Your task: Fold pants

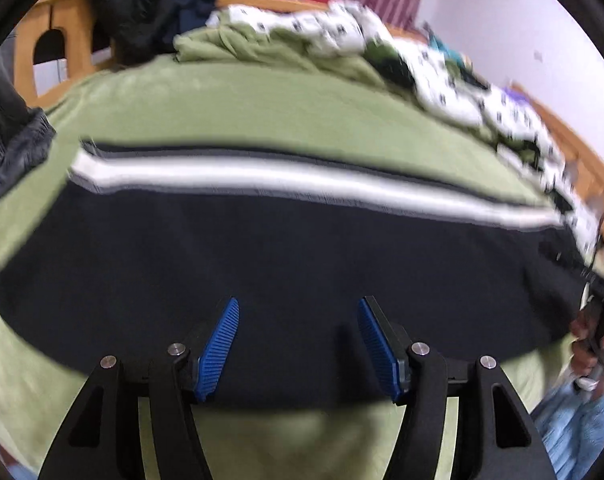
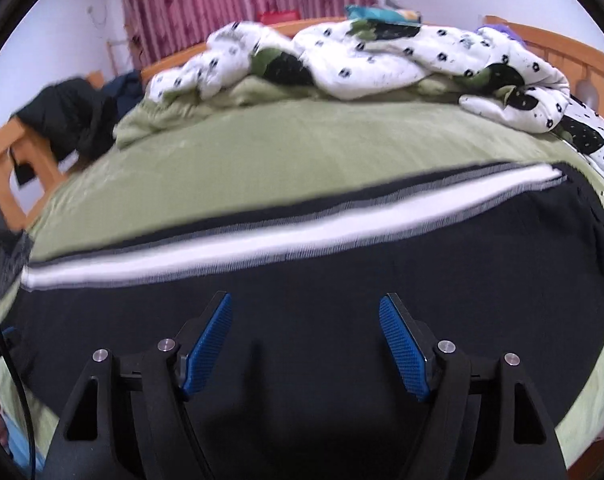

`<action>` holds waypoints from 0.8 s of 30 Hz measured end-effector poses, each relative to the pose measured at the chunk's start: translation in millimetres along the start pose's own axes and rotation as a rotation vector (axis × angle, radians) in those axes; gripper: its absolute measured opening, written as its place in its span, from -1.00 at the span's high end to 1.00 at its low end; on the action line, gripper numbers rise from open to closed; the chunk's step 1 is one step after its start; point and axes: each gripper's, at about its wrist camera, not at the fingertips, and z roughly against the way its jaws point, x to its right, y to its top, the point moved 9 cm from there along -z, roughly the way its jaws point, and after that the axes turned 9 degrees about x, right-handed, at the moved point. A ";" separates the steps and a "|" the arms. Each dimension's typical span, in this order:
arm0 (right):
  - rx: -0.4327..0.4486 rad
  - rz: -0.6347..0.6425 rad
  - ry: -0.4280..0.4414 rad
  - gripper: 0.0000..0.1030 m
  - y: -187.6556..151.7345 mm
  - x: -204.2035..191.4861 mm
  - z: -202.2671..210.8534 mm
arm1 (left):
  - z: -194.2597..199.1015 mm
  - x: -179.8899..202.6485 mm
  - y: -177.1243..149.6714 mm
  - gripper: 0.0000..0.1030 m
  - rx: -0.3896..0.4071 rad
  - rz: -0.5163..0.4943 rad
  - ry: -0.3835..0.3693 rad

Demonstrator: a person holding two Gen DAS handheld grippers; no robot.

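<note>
The pants (image 1: 285, 264) are dark navy with a white and grey side stripe (image 1: 302, 182). They lie flat and lengthwise across the green bedsheet (image 1: 241, 112). They also show in the right wrist view (image 2: 342, 292), with the stripe (image 2: 261, 240) along their far edge. My left gripper (image 1: 297, 308) is open and empty, just above the near edge of the pants. My right gripper (image 2: 306, 304) is open and empty over the dark fabric. The right gripper and the hand holding it (image 1: 598, 320) show at the right edge of the left wrist view.
A crumpled white quilt with black flowers (image 2: 362, 56) lies along the far side of the bed. Dark clothes (image 1: 133, 12) hang over the wooden bed frame (image 1: 61, 44). A grey garment (image 1: 9, 128) hangs at the left. Pink curtains (image 2: 221, 4) cover the back wall.
</note>
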 end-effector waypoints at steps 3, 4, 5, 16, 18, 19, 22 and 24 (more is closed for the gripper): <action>-0.028 0.050 0.011 -0.45 -21.4 -13.3 6.4 | -1.2 -3.4 -17.9 -0.19 0.048 -0.151 0.159; -0.034 0.058 0.009 -0.45 -26.6 -16.0 8.8 | 2.5 -10.2 -17.8 -0.20 0.065 -0.169 0.211; -0.040 0.067 0.008 -0.45 -31.0 -20.0 11.2 | 6.4 -21.2 -17.2 -0.25 0.068 -0.166 0.252; -0.013 0.054 0.015 -0.45 -18.7 -52.1 12.5 | 71.2 -178.9 -42.8 -0.28 0.065 0.434 0.170; -0.008 0.058 0.020 -0.45 -15.5 -61.7 9.6 | 68.4 -180.8 -46.3 -0.28 0.086 0.444 0.142; -0.010 0.059 0.024 -0.45 -14.3 -66.9 7.6 | 66.3 -181.8 -46.5 -0.28 0.100 0.453 0.129; -0.021 0.072 0.021 -0.45 -13.7 -78.7 1.5 | 52.1 -190.1 -41.1 -0.27 0.114 0.487 0.116; -0.019 0.088 -0.003 -0.45 -14.2 -81.5 -0.8 | 41.8 -198.4 -32.3 -0.27 0.125 0.501 0.109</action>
